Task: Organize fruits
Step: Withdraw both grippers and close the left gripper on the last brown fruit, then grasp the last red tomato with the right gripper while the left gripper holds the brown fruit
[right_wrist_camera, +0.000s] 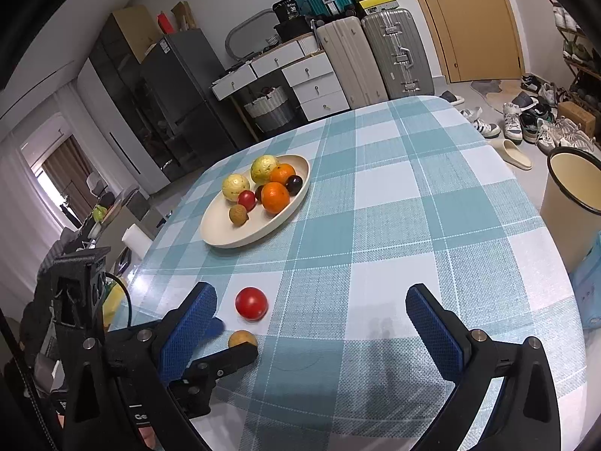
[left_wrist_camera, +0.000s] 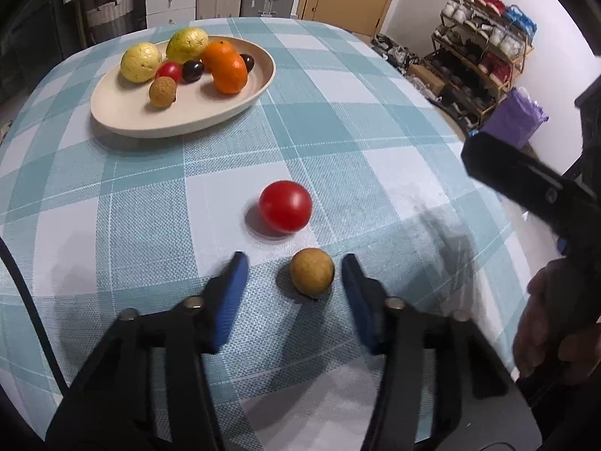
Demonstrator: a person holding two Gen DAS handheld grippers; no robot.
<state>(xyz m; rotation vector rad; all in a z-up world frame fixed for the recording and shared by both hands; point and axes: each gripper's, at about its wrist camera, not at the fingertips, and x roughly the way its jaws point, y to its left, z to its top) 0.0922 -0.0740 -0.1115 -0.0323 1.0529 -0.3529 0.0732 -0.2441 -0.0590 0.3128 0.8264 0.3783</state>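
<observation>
— Looking at the dish (left_wrist_camera: 112, 112) first, upper left in the left view: what's in it?

— Two yellow-green guavas (left_wrist_camera: 141, 62), two oranges (left_wrist_camera: 230, 73), a small tomato (left_wrist_camera: 169, 70), two dark plums (left_wrist_camera: 192, 71) and a brown longan (left_wrist_camera: 162, 91). All sit toward the far end of the dish; the near end is bare.

— And on the cloth (left_wrist_camera: 338, 120)?

— Teal and white check. At frame centre lies a red tomato (left_wrist_camera: 286, 206); just below it, a second longan (left_wrist_camera: 312, 271).

— Is that one gripped?

— No. It lies between the blue pads of the left gripper (left_wrist_camera: 295, 268), nearer the right-hand pad, with a gap on both sides. Jaws partly open, nothing held.

— The other claw?

— The right gripper (right_wrist_camera: 311, 300) stands wide open over bare cloth, empty, in the lower half of its view.

— The room?

— Suitcases (right_wrist_camera: 394, 52) and white drawers (right_wrist_camera: 315, 86) at top centre, a door (right_wrist_camera: 473, 18) upper right, shoes (right_wrist_camera: 526, 120) on the floor, a bin (right_wrist_camera: 571, 195) at the right edge.
</observation>
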